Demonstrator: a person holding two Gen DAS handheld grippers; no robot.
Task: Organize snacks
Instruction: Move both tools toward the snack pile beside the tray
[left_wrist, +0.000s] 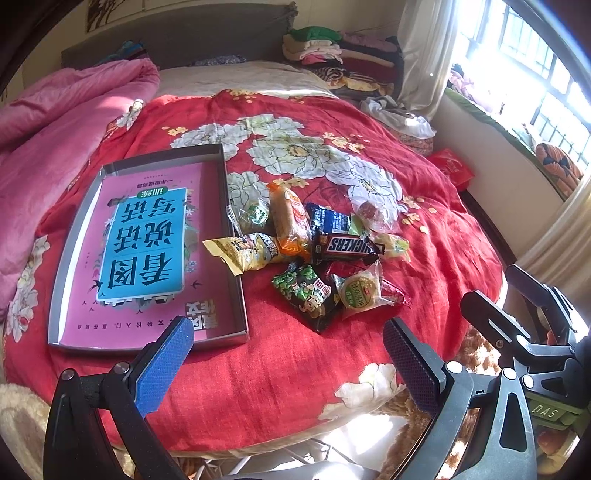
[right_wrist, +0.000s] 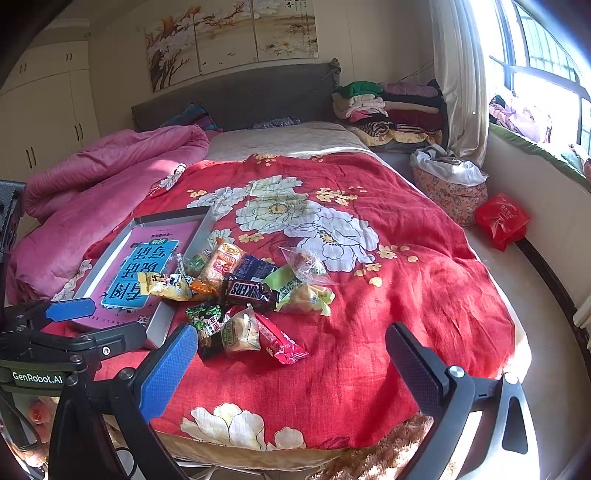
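Hovering at the bottom of each view, the left gripper and right gripper both gape wide, holding nothing. "GenRobot.AI" shows on a housing at lower left of the right view. Beyond them, at frame centre, the snack pile lies on the red floral quilt, a Snickers bar readable. Left of it sits the metal tray with Chinese lettering.

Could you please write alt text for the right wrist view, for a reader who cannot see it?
A pile of wrapped snacks, a Snickers bar among them, lies on a red floral bedspread beside a shallow tray. The right gripper is open and empty.
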